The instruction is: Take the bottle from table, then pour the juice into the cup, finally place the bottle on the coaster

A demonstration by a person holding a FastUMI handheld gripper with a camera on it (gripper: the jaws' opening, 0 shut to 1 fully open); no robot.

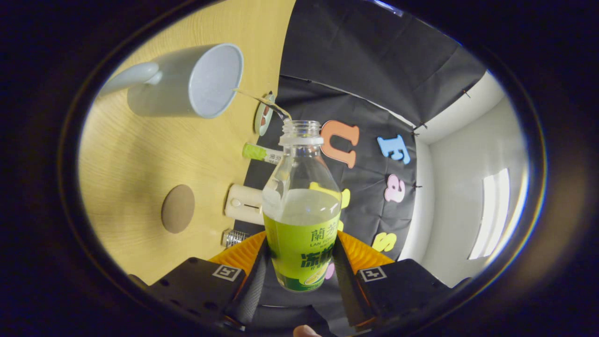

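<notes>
My gripper (299, 262) is shut on a clear bottle (302, 210) with a green label, both fingers (255, 276) pressing its lower body. The view is rolled over, so the wooden table (140, 164) stands on its side. The bottle has no cap and holds pale juice up to about its shoulder. A thin stream (262, 100) runs from its mouth to the rim of a light blue-grey cup (196, 82) with a handle, beyond the fingers. A round brown coaster (178, 208) lies on the table, apart from the cup and nearer the fingers.
Along the table's far edge by the booth wall stand a small plate (263, 114), a green-capped bottle (259, 153), a cream box-shaped object (244, 203) and a metal-capped item (233, 237). A white wall with a window (491, 210) lies past the cloth.
</notes>
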